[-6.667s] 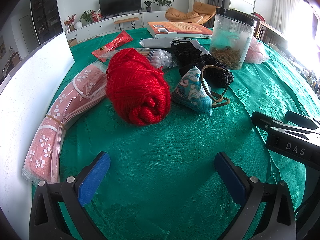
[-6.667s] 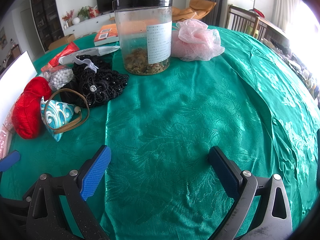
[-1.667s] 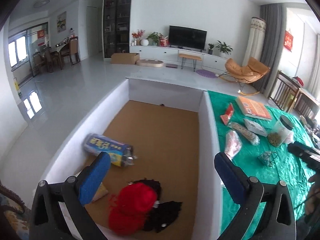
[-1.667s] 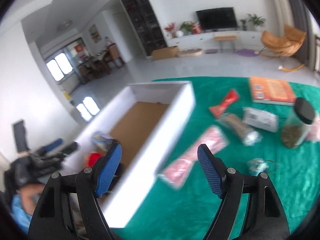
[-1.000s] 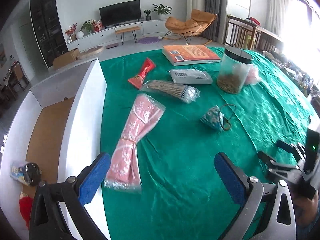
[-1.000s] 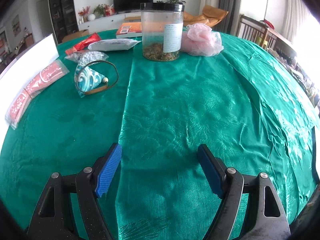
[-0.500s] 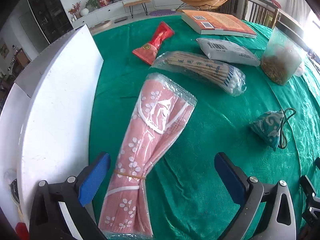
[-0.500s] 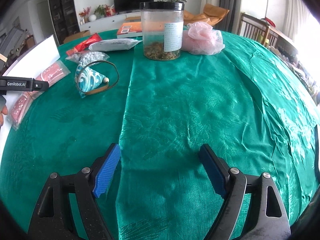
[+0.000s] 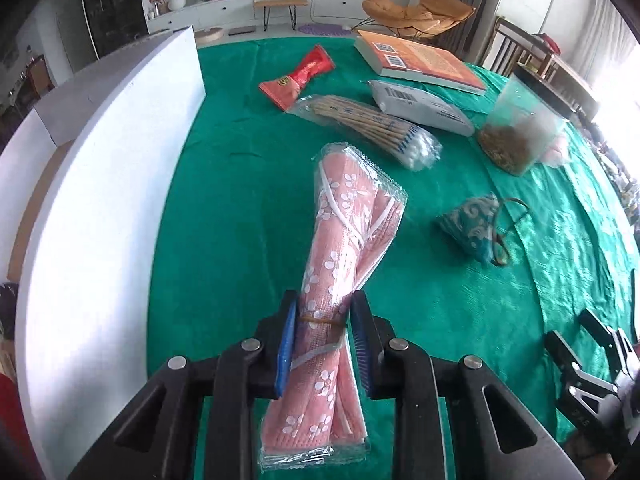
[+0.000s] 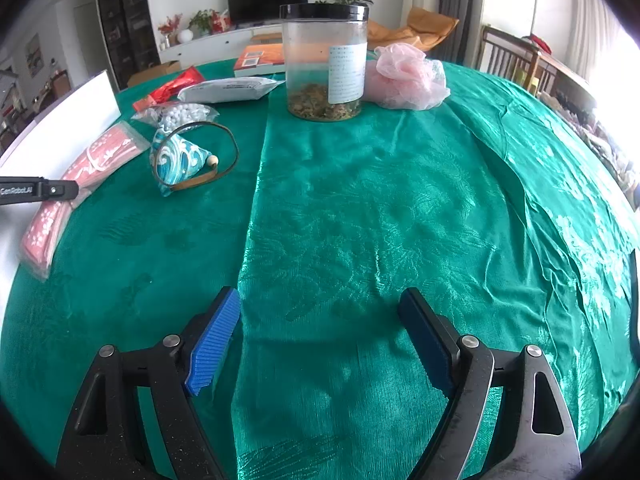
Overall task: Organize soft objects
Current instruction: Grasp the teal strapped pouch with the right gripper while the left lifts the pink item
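Observation:
My left gripper is shut on the pink flowered cloth pack, a long plastic-wrapped bundle, gripped near its rubber band; whether it is off the green tablecloth I cannot tell. The pack also shows at the left of the right wrist view, with part of the left gripper over it. A teal patterned pouch with a brown loop lies to its right, also in the right wrist view. A pink mesh puff sits at the back. My right gripper is open and empty over bare cloth.
A white box wall runs along the table's left edge. Behind lie a red packet, a cotton swab bag, a white pack, an orange book and a clear jar.
My left gripper has come down over the pink cloth pack and shut on it. My right gripper has hardly moved and stays open.

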`<state>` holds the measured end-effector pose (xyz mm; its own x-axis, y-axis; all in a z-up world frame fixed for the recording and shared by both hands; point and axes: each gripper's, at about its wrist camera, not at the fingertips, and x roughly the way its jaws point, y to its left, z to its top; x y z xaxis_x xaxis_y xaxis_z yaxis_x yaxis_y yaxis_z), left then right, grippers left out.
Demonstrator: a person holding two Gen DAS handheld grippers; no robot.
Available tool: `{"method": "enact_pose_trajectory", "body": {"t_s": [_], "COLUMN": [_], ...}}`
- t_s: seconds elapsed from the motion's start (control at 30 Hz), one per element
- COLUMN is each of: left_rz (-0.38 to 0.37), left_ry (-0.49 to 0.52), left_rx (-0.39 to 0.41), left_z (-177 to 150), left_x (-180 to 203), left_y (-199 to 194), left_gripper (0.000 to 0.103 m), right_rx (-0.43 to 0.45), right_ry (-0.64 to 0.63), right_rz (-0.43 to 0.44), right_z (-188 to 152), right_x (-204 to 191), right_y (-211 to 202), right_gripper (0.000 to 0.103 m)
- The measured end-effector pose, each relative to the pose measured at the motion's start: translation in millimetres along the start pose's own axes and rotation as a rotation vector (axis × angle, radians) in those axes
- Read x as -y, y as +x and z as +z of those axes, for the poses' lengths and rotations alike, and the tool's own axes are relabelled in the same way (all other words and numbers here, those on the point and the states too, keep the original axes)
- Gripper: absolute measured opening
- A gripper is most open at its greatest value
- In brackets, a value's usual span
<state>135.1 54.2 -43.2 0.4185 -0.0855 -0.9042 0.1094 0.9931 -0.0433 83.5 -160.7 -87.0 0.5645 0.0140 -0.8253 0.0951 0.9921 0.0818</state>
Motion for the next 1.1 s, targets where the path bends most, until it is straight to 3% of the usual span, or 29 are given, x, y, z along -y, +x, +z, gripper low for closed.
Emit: {"method": "enact_pose_trajectory", "body": {"t_s": [0.03, 0.07, 0.1, 0.17, 0.23, 0.33, 0.53, 1.1], "left_rz": [-0.002, 0.002, 0.011, 0.061, 0.096, 0.114, 0.095, 0.088], "left_ry": [0.001, 0.009, 0.019, 0.038, 0.065, 0.094, 0.043, 0.057], "left_rx": [0.002, 0.003, 0.006, 0.019, 0.044, 0.018, 0.061, 0.138], "left_z": [-4.8, -8.5, -11.5, -13.5, -14.4, -15.1, -17.7, -31.2], "left_x": [3.4, 6.2, 8.3, 12.2, 16.0, 17.8, 9.7, 8.1], "left_y": [-1.2, -0.5, 1.4, 8.2, 12.7, 28.8, 33.3, 27.0], "left_gripper": [0.029, 0.039, 0.061, 0.090, 0.091, 0.092, 0.103, 0.103], "right_rx": [0.000, 0.000, 0.000, 0.000, 0.000, 0.000, -0.002, -0.004], "right_ry": [0.000, 0.000, 0.000, 0.000, 0.000, 0.000, -0.002, 0.000], "right_rz": [0.000, 0.000, 0.000, 0.000, 0.000, 0.000, -0.002, -0.002], "right_z": [0.0, -0.1, -0.1, 0.0, -0.1, -0.1, 0.4, 0.6], "right_x": [-0.1, -0.1, -0.2, 0.1, 0.0, -0.1, -0.8, -0.2], "right_y": [0.0, 0.0, 0.0, 0.0, 0.0, 0.1, 0.3, 0.5], "right_gripper": [0.085, 0.085, 0.085, 0.085, 0.085, 0.085, 0.085, 0.087]}}
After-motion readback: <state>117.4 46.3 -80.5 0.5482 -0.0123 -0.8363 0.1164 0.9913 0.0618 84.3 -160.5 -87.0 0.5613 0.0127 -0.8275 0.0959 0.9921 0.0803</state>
